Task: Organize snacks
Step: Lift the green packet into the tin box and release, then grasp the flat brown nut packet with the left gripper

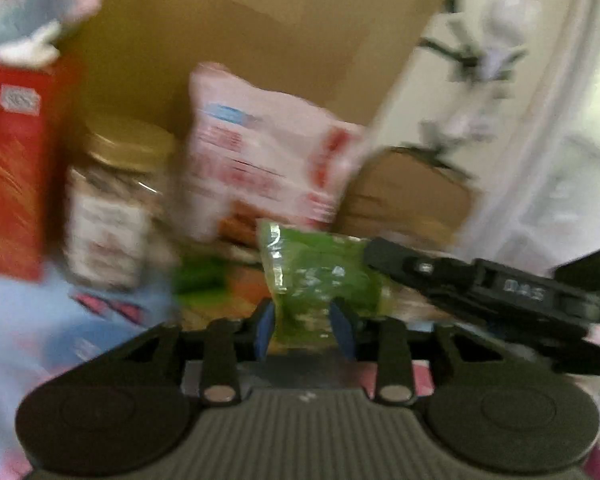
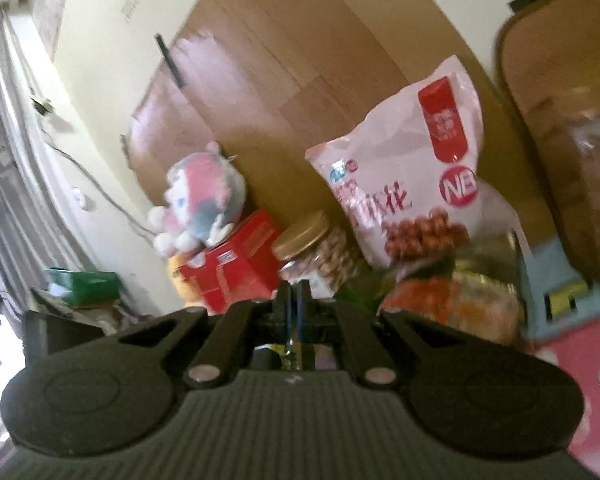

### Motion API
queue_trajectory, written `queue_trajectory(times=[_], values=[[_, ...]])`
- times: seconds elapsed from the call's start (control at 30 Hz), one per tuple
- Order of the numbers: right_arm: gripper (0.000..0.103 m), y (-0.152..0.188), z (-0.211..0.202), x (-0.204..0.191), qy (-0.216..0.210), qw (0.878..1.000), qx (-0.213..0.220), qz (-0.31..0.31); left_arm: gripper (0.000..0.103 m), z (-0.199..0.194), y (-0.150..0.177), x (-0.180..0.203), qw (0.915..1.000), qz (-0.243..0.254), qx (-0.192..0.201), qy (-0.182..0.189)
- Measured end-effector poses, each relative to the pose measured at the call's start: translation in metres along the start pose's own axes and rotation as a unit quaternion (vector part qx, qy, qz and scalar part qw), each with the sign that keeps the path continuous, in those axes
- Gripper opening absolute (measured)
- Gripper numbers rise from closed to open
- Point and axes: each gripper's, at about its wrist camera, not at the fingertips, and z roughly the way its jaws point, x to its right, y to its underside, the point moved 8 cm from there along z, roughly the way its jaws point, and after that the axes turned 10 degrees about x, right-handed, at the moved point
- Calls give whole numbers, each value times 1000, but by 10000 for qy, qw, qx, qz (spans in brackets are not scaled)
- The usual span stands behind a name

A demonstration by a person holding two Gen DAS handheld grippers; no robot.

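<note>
Left gripper (image 1: 305, 330): clenched on a green snack packet (image 1: 320, 276), the blue pads pressing its lower edge from both sides. The packet stands upright between the fingers, lifted in front of the other snacks, which suggests it is being carried to a place among them.

Right gripper (image 2: 294, 306): fingers drawn tight together, apparently pinching a thin yellowish edge; what it belongs to cannot be made out. In the left view this gripper reaches against the packet's right side, perhaps steadying it.

Snacks stand grouped against a cardboard sheet (image 2: 284, 80): red box (image 2: 236, 270), jar with gold lid (image 2: 320, 248), pink bag (image 2: 416, 176) leaning upright. A plush toy (image 2: 200, 200) sits on the box.

Both views are blurred; labels are mostly illegible, and the packet is hidden from the right view.
</note>
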Motion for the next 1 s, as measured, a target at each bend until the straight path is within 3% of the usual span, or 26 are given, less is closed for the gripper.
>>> queue_trajectory(times=[0.07,0.17,0.43,0.53,0.73,0.87,1.0], values=[[11,3,23,10,299,9992,-20,-273,49,10,-5,-16,9984,66,111,-559],[22,20,41,27,779,9941,-295,-697,50,6,-4,-26,9985,-143,131,-514],[22,38,-16,17,737,9951,14,-653,50,-47,28,-27,9991,-332,87,-251],[23,63,-43,3,590,9958,-267,-653,50,-71,56,-26,9993,-218,-150,-257],[28,136,-78,-17,489,9875,-1246,-830,50,-113,105,-24,9980,7,-514,-359],[28,169,-98,-32,475,9820,-1494,-1053,50,-134,121,-23,9965,292,-537,-562],[38,182,-106,-48,505,9767,-1539,-1406,52,-139,135,-26,9930,446,-692,-845]])
